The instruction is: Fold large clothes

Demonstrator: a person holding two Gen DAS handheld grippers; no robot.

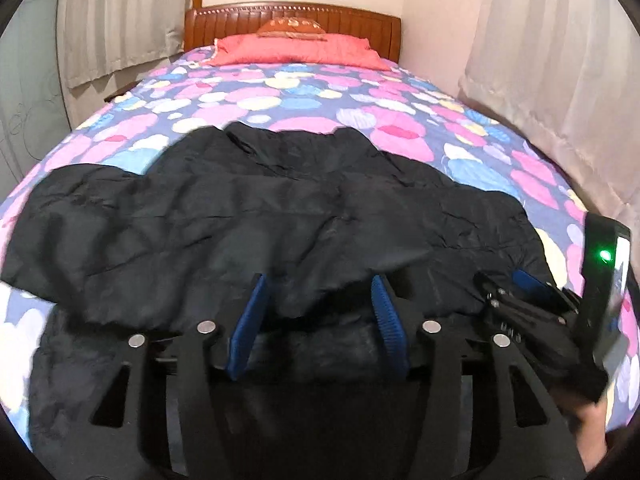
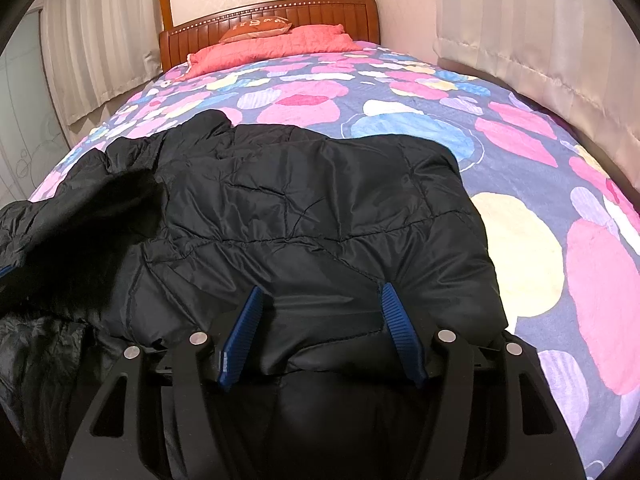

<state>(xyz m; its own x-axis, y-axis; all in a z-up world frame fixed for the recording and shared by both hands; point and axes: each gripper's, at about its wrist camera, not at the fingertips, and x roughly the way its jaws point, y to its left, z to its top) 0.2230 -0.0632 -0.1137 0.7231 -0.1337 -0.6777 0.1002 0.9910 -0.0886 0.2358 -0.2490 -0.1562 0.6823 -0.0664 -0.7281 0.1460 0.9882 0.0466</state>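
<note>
The left hand-held gripper [image 1: 320,300] hangs half open over the near hem of the black padded jacket [image 1: 256,216], gripping nothing. The right hand-held gripper [image 2: 320,308] also stands parted, astride a puffed bottom edge, with no visible pinch. The jacket lies spread across the foot of the bed [image 2: 520,208], probably flattened so both lower corners can be taken for a fold
</note>
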